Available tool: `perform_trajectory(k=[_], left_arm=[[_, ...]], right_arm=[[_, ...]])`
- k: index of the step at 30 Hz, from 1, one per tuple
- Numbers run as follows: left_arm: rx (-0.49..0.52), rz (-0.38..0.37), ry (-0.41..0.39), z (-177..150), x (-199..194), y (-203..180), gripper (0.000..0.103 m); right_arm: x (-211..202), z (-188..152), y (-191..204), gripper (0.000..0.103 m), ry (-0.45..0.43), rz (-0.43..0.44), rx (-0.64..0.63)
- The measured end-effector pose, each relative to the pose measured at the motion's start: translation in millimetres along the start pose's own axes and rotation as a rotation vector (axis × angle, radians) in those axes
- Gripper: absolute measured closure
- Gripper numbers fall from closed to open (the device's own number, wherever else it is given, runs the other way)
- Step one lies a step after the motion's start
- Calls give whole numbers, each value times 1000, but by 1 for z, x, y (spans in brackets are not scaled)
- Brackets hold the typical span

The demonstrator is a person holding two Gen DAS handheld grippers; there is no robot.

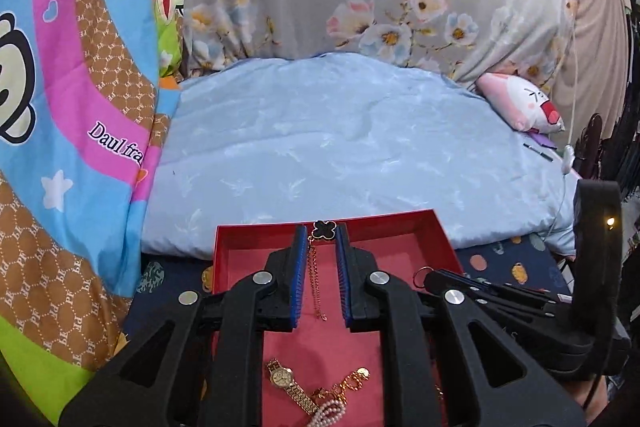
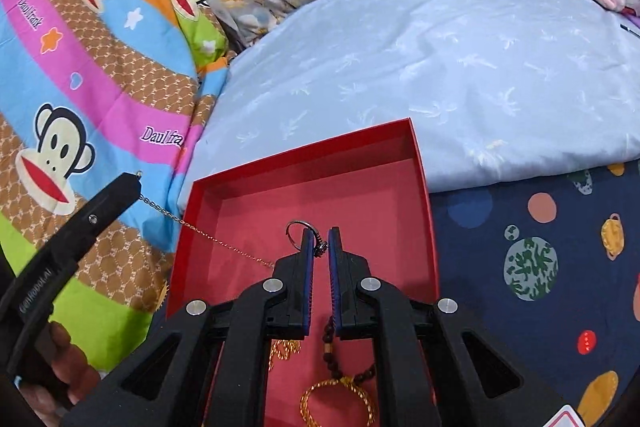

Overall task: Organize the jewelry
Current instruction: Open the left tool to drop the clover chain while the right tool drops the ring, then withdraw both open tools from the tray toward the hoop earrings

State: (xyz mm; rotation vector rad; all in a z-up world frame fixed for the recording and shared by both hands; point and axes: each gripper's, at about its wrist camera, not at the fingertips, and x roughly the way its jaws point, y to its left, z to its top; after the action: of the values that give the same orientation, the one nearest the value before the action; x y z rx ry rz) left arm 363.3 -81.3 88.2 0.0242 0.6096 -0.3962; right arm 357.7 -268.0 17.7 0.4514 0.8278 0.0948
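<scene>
Chain necklace [image 1: 314,279], fine-linked, perhaps rose-gold, dangling.

Red box [image 2: 304,163], open, shallow, square, pink floor, resting on bedding. Clover necklace [image 1: 323,230]: black 4-leaf pendant pinched at left fingertips, thin gold chain hanging down over box. Silver ring [image 2: 298,229] with dark ornament, clamped upright at right fingertips above box. Lying on box floor: gold watch [image 1: 286,381], pearl strand [image 1: 330,411], gold charm chain [image 1: 352,383], gold beaded bracelet [image 2: 340,401], dark bead string [image 2: 330,341].
</scene>
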Motion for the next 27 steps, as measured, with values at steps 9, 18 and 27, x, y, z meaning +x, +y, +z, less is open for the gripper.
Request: perform_trajectory(k=[9, 18, 27], left_arm=[[-38, 84, -1, -2, 4, 7, 50], [-90, 130, -59, -25, -86, 25, 49], [-106, 164, 35, -145, -176, 37, 40]], right_arm=[[5, 0, 13, 72, -49, -66, -56], [-100, -45, 25, 57, -185, 5, -125], [-190, -171, 22, 55, -197, -18, -155]])
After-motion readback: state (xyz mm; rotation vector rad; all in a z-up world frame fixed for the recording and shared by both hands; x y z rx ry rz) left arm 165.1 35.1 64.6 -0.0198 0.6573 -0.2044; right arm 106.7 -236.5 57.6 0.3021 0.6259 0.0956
